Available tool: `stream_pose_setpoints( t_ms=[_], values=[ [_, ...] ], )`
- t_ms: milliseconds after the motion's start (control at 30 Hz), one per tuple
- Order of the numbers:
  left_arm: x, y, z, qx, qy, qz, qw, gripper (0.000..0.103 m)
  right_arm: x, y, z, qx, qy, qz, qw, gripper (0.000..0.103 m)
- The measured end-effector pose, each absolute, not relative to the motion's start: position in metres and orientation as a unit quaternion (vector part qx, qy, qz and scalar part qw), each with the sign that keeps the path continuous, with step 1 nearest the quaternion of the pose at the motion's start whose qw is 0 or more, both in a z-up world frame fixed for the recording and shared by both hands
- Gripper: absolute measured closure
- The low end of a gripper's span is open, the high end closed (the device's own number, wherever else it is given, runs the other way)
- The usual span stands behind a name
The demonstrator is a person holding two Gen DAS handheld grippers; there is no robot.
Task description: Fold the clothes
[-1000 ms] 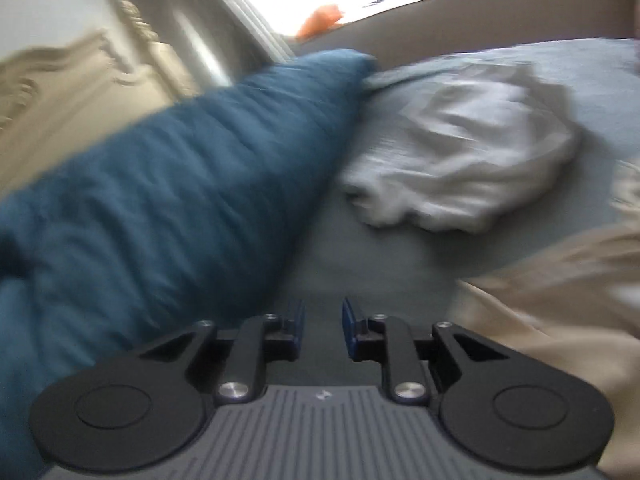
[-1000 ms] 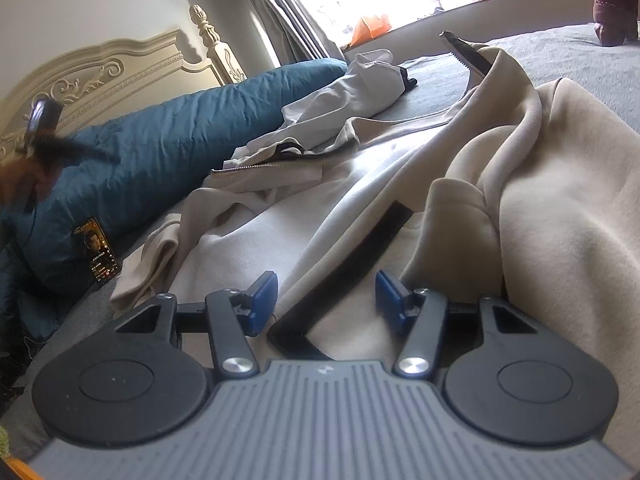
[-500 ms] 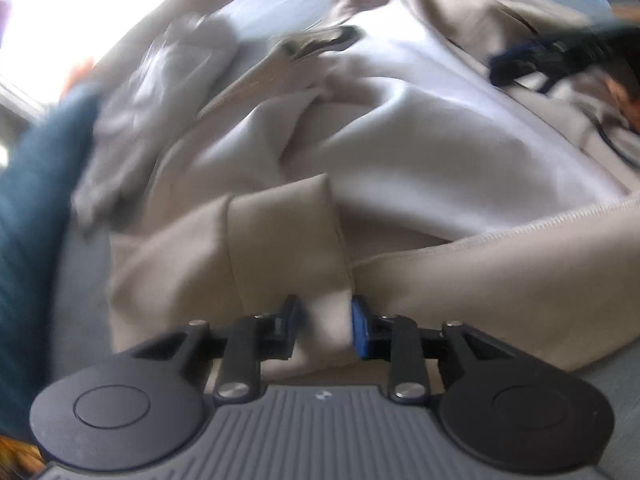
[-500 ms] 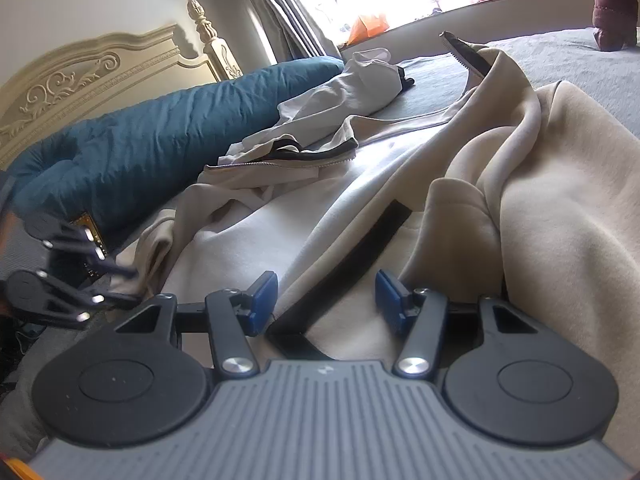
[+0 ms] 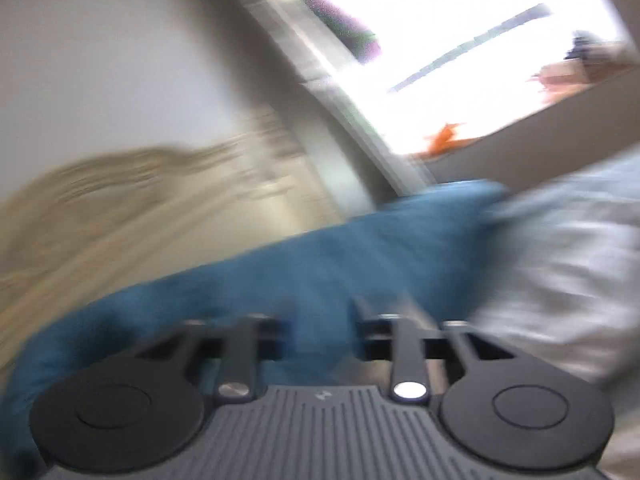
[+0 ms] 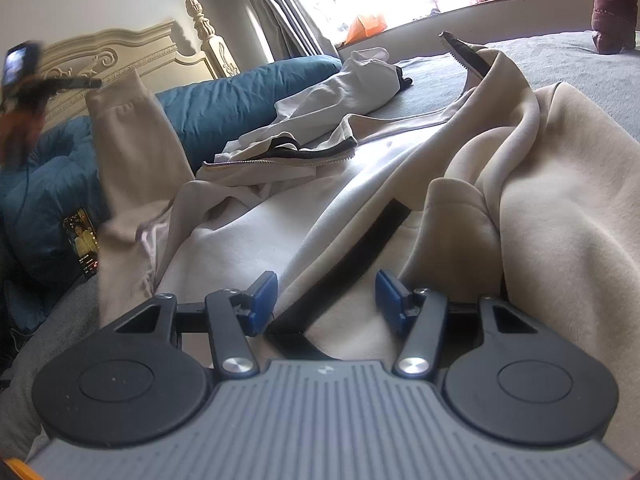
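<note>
Left wrist view: the picture is smeared by motion. The left gripper points nearly level at a blue duvet, with a cream headboard above and left of the fingers and a pale garment to their right. Its fingers have just been opening and stand apart with nothing between them; only the blue bedding shows through the gap. A bright window fills the upper right.

Right wrist view: the right gripper tilts downward over a beige zip jacket spread on the grey bed. Its blue fingers are spread apart, pressing on nothing; the jacket's dark hem band runs up between them. Far left of the fingers, the left gripper appears as a dark blur level with a raised beige sleeve, but whether it touches the sleeve cannot be told. A white garment lies well beyond the fingers, beside the blue duvet, and a phone leans against it.
</note>
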State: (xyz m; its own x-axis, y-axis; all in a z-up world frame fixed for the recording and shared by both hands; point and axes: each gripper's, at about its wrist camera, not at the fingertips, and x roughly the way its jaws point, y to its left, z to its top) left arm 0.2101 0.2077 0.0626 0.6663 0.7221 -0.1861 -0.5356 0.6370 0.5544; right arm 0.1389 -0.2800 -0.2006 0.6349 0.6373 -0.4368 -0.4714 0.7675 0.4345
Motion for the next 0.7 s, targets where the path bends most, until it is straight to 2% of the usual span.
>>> stream_pose_setpoints(
  t_ms=[133, 367, 433, 533, 700],
  values=[
    [0.201, 0.228, 0.024, 0.205, 0.254, 0.358, 0.875, 0.051, 0.138, -0.279, -0.200, 0.140, 0.294, 0.309, 0.894, 0.049],
    [0.150, 0.169, -0.064, 0.071, 0.426, 0.079, 0.899, 0.051, 0.139, -0.277, -0.201, 0.141, 0.294, 0.309, 0.893, 0.049],
    [0.148, 0.156, -0.080, 0.050, 0.447, 0.037, 0.892, 0.050, 0.139, -0.277, -0.201, 0.141, 0.294, 0.309, 0.893, 0.049],
    [0.157, 0.143, -0.097, 0.055, 0.467, 0.029, 0.882, 0.040, 0.139, -0.276, -0.201, 0.139, 0.294, 0.308, 0.894, 0.049],
    [0.170, 0.146, -0.122, 0.023, 0.490, 0.053, 0.870, 0.040, 0.139, -0.276, -0.201, 0.139, 0.294, 0.308, 0.894, 0.049]
  ],
)
